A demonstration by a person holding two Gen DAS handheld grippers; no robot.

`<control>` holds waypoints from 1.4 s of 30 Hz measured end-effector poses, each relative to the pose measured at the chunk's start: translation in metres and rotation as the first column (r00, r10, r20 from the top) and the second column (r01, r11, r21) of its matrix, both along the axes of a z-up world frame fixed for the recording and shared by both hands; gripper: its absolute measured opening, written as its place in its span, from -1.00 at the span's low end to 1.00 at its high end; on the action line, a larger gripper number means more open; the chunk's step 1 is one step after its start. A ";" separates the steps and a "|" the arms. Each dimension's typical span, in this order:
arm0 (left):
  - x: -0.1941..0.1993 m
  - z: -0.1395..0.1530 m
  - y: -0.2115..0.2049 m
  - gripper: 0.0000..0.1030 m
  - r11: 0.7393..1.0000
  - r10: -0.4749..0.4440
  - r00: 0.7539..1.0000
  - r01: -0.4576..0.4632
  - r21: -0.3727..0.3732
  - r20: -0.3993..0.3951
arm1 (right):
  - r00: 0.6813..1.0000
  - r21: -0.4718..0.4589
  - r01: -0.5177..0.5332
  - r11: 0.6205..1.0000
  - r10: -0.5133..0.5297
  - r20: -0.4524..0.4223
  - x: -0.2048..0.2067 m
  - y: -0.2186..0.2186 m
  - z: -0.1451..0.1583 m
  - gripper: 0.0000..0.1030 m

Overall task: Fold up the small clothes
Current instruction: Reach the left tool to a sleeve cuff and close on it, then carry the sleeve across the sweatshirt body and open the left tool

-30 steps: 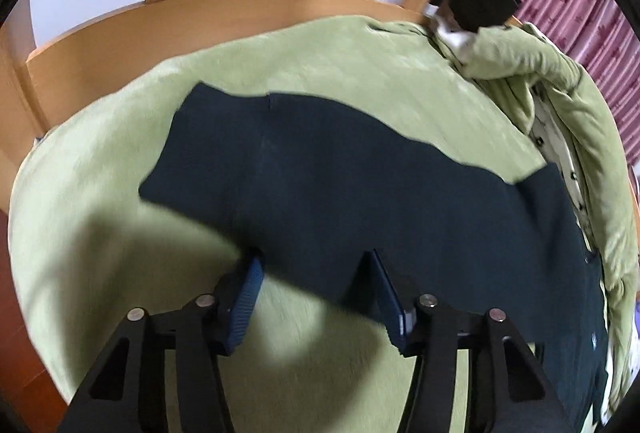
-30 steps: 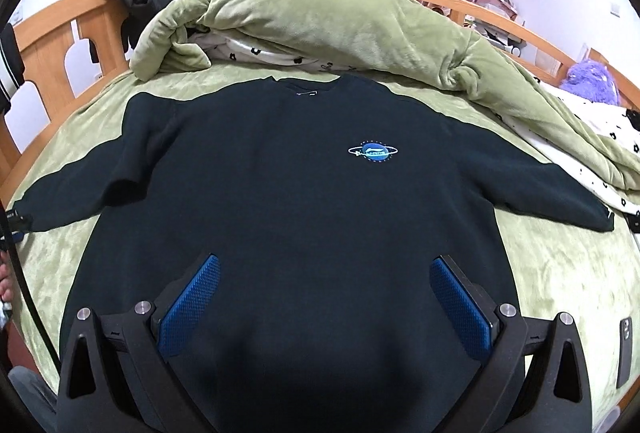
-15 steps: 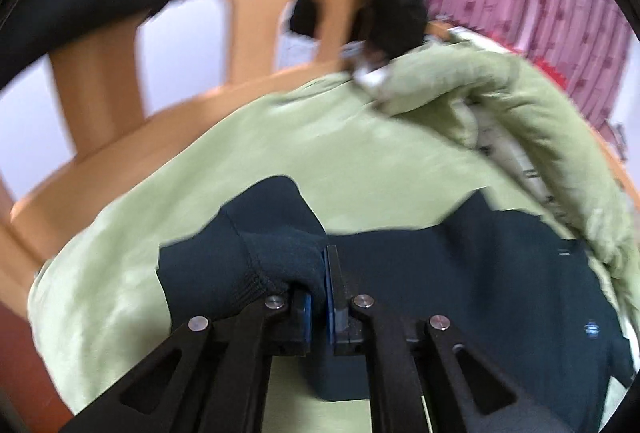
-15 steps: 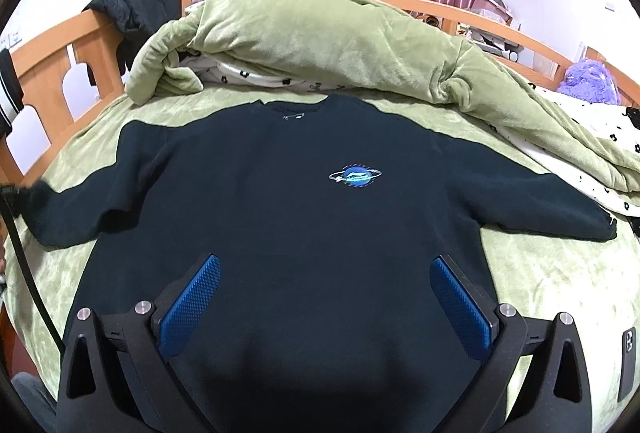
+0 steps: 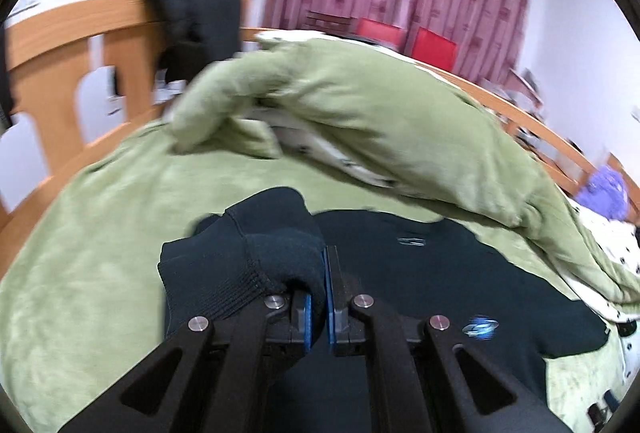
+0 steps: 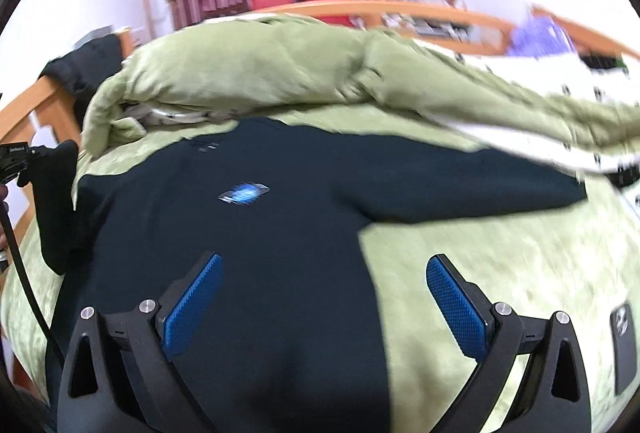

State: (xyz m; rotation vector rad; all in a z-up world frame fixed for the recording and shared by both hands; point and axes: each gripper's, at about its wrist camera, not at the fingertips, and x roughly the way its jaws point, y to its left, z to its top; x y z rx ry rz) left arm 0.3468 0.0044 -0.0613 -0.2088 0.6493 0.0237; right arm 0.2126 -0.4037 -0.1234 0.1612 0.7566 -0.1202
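Note:
A dark navy sweatshirt with a small blue chest logo lies face up on the green bed cover. My left gripper is shut on the left sleeve cuff and holds it lifted and bunched over the body of the sweatshirt. That lifted sleeve also shows at the left of the right wrist view. My right gripper is open and empty, above the lower right part of the sweatshirt. The other sleeve lies stretched out to the right.
A heaped green quilt with a spotted white lining lies behind the sweatshirt. A wooden bed frame with a black garment on it stands at the left. A dark phone lies at the right bed edge. Red chairs and curtains stand behind.
My left gripper closed on the left sleeve cuff, lifted it and carried it inward over the sweatshirt. My right gripper stayed open and shifted to the right, toward the right sleeve.

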 end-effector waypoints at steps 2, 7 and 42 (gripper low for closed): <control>0.009 -0.002 -0.032 -0.89 0.999 -0.043 0.999 0.043 0.001 -0.003 | 0.999 0.009 0.032 0.999 -0.032 -0.011 -0.003 -0.020 -0.009 0.89; 0.022 -0.016 -0.114 -0.89 0.987 -0.159 0.987 0.158 -0.029 -0.010 | 0.996 -0.021 0.082 0.996 -0.083 -0.020 -0.002 -0.047 -0.022 0.87; -0.024 -0.058 -0.057 0.57 0.985 -0.159 0.974 0.146 -0.087 -0.163 | 0.999 0.018 -0.036 0.999 0.036 -0.033 0.028 0.024 -0.011 0.83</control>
